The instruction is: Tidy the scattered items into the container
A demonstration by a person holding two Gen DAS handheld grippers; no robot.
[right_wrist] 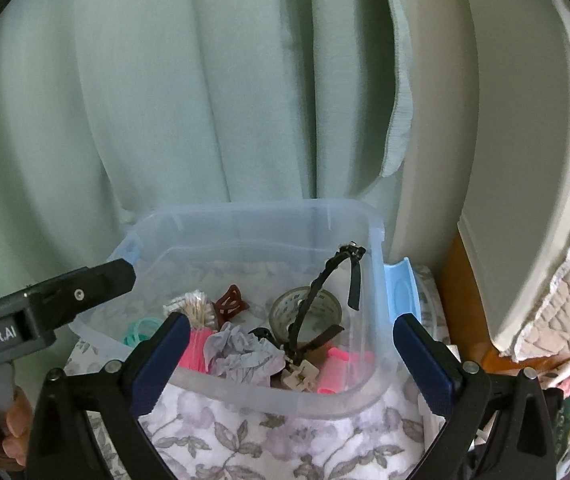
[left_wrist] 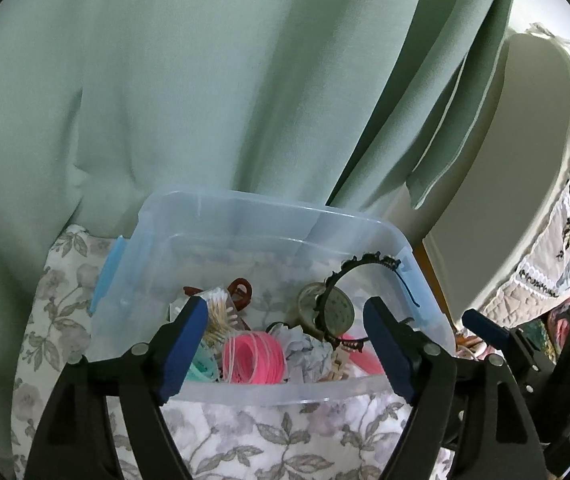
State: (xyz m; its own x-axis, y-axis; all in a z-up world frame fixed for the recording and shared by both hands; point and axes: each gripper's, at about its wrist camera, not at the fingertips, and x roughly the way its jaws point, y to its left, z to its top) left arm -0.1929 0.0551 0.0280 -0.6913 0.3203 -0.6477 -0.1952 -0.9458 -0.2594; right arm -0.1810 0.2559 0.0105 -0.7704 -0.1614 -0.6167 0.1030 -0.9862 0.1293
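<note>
A clear plastic container (left_wrist: 245, 216) (right_wrist: 245, 216) stands on a floral cloth. Inside lie pink bands (left_wrist: 253, 356) (right_wrist: 197, 348), a roll of tape (left_wrist: 337, 308) (right_wrist: 321, 304), a black headband (left_wrist: 341, 280) (right_wrist: 317, 280) leaning on the right wall, a brown hair claw (left_wrist: 241, 292) (right_wrist: 229, 300), cotton swabs (left_wrist: 219, 312) (right_wrist: 195, 306) and a grey scrunchie (left_wrist: 305, 350) (right_wrist: 241, 350). My left gripper (left_wrist: 285, 344) is open and empty over the container's near rim. My right gripper (right_wrist: 291, 360) is open and empty over the near rim too.
A green curtain (left_wrist: 205, 80) (right_wrist: 165, 100) hangs right behind the container. The floral cloth (left_wrist: 285, 440) (right_wrist: 265, 440) covers the surface. A quilted bed edge (right_wrist: 565, 300) lies to the right. The container's blue latch (right_wrist: 401, 292) sticks out on the right.
</note>
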